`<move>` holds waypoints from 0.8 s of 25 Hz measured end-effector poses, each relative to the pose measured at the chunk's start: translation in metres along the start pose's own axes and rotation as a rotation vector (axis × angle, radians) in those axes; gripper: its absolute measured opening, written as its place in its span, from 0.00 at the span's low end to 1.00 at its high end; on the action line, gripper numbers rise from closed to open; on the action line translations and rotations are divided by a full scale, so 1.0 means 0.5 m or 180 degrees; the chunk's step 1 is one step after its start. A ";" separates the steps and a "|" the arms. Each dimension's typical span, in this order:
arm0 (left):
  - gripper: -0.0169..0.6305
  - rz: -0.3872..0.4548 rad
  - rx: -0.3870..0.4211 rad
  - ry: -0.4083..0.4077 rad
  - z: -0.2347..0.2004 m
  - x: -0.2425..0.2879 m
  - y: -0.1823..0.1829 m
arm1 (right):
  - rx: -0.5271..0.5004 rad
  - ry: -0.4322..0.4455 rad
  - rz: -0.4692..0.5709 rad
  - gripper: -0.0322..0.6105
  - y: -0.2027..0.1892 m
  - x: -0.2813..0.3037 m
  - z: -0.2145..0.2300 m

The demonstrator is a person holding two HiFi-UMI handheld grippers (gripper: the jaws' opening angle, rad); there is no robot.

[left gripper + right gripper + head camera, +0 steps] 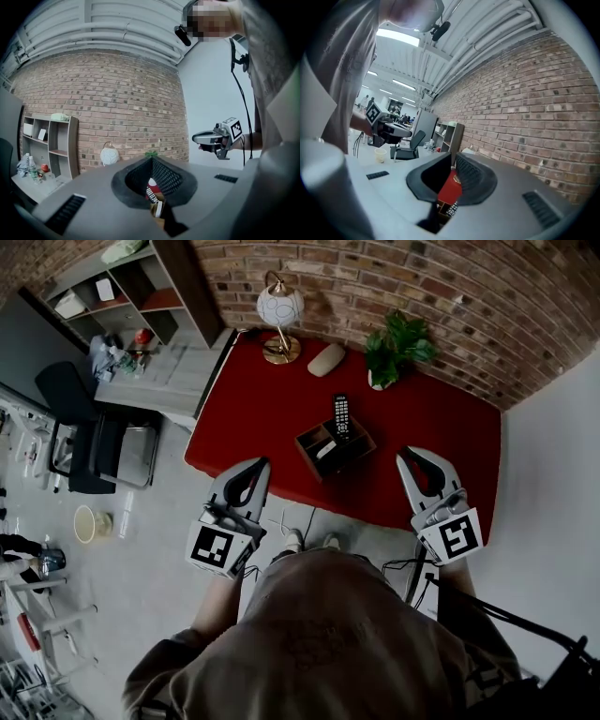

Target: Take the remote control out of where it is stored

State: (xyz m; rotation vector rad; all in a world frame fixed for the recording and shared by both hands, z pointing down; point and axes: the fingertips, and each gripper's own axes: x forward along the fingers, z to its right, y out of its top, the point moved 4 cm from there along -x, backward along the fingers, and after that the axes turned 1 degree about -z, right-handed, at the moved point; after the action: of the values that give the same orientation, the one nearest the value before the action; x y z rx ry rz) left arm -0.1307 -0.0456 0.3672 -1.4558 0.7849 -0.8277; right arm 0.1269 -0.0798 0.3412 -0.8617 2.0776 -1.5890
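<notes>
Jaws of left gripper and right gripper both closed, tips meeting, nothing between them. Both held level near front edge of red table. Wooden organiser sits on table, ahead and between grippers. Remote control sticks out of organiser's far side, well apart from both jaws. Step judged: approach, remote untouched. Next move calls for opening one gripper and advancing onto remote's exposed end.
</notes>
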 end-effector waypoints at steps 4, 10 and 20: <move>0.04 -0.0017 -0.0034 -0.0018 0.002 -0.003 -0.007 | 0.0264 0.0302 -0.0035 0.17 -0.006 0.041 0.006; 0.04 -0.0038 -0.0108 -0.0049 0.011 -0.007 -0.020 | -0.0302 0.0871 -0.0652 0.28 -0.067 0.120 -0.029; 0.04 -0.0051 -0.0282 0.0015 0.002 -0.019 -0.028 | -0.0382 0.1516 -0.1132 0.32 -0.213 0.238 -0.076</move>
State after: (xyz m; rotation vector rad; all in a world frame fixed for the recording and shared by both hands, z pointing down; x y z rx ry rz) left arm -0.1348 -0.0361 0.3807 -1.5408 0.8234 -0.8174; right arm 0.0403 -0.1509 0.4614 -1.0171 2.4689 -2.0332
